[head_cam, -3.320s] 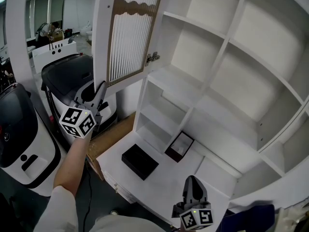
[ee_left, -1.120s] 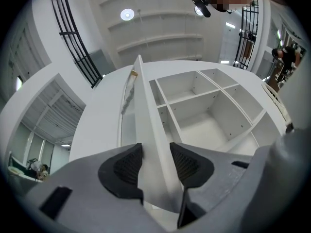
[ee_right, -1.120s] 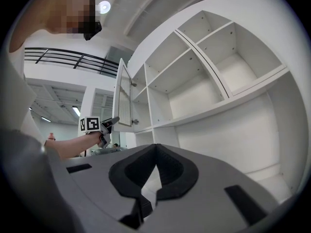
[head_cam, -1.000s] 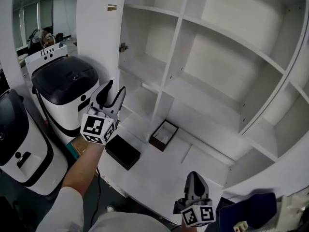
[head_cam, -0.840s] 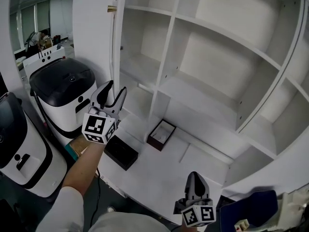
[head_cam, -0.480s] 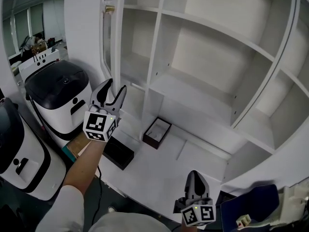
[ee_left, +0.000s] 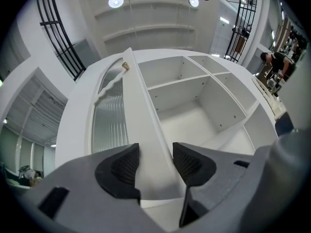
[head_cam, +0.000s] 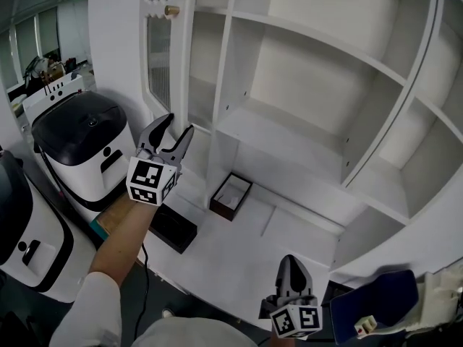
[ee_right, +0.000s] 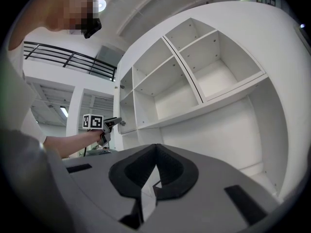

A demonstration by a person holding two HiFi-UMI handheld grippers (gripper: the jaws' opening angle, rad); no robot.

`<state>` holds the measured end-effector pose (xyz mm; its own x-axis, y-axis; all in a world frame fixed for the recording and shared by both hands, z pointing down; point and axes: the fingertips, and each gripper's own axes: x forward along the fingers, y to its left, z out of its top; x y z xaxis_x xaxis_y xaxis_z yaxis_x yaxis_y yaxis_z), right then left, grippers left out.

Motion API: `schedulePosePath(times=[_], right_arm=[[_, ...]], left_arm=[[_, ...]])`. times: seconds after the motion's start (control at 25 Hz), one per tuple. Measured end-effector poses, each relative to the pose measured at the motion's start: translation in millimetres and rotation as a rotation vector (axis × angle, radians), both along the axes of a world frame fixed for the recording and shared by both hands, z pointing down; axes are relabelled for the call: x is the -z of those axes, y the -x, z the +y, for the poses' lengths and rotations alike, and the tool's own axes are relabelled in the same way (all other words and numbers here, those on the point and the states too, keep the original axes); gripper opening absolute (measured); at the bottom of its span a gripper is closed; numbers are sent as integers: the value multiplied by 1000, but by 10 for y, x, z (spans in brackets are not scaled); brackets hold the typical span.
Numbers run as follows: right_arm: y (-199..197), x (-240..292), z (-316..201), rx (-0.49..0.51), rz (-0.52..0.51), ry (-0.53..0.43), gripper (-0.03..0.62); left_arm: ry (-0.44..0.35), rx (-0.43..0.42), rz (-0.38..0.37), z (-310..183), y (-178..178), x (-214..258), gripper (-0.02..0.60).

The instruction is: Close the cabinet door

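The white cabinet door (head_cam: 160,56) has a ribbed glass panel and a brass knob (head_cam: 171,10). It stands partly open at the left side of the open shelving (head_cam: 304,71), free edge toward me. My left gripper (head_cam: 177,123) is held up at the door's lower edge. In the left gripper view the door (ee_left: 109,125) and knob (ee_left: 125,66) rise ahead, and the door's edge runs down between the jaws of the left gripper (ee_left: 154,161). Its jaws have just been opening and stand open. My right gripper (head_cam: 291,260) hangs low in front of the counter, shut and empty (ee_right: 155,149).
A black box (head_cam: 172,228) and a small dark open box (head_cam: 231,196) lie on the white counter (head_cam: 239,259). A white machine with a black lid (head_cam: 83,132) stands left of the cabinet. A blue object (head_cam: 372,306) sits at the bottom right.
The door has swung further toward the cabinet, and its ribbed glass face now shows. My left gripper has shifted right along with it. The right gripper has stayed low.
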<state>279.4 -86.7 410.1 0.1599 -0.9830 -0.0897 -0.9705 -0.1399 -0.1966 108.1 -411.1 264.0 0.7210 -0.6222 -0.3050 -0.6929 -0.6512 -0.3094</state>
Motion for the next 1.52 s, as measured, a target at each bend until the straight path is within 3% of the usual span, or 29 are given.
schedulePosePath(times=[0.6, 1.52], right_arm=[[213, 11, -184, 18, 23, 33, -2], [278, -57, -282, -49, 15, 58, -2]], left_arm=[[-34, -67, -120, -79, -218, -36, 202], [-41, -141, -205, -358, -673, -17, 195]])
